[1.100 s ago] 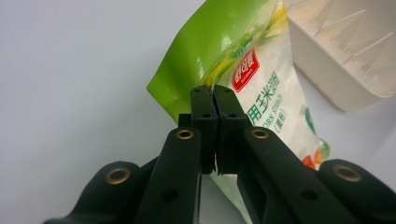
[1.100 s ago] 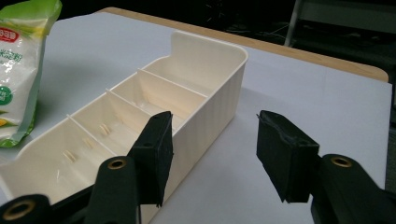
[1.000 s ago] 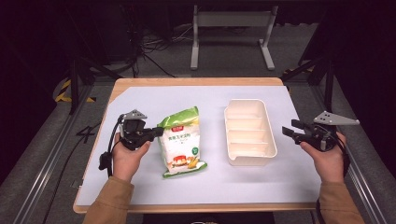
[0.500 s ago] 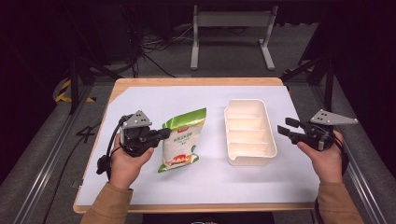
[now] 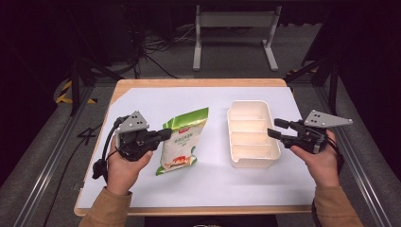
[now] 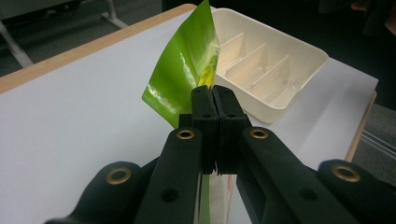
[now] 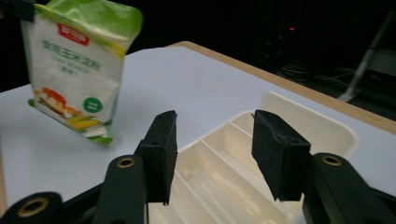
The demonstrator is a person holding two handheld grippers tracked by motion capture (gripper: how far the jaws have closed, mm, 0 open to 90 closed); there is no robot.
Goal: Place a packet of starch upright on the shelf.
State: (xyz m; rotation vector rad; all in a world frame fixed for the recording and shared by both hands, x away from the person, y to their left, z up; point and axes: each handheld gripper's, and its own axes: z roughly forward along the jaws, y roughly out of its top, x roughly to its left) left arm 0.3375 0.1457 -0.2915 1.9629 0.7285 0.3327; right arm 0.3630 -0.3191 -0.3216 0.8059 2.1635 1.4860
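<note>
High view, white-topped table (image 5: 142,94), dark room, left tool (image 5: 163,135) pinching bag (image 5: 182,142), right tool (image 5: 276,128) wide

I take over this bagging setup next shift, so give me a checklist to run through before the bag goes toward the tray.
1. Left gripper shut on the green bag: ok, jaws pressed together on its edge.
2. Bag lifted off the white mat: ok in the right gripper view; it hangs upright.
3. Divided tray compartments empty: ok.
4. Right gripper open, holding nothing: ok.
5. Right gripper out of the bag's way: not ok, it hovers at the tray.
6. Bag fits a compartment: cannot tell.
</note>
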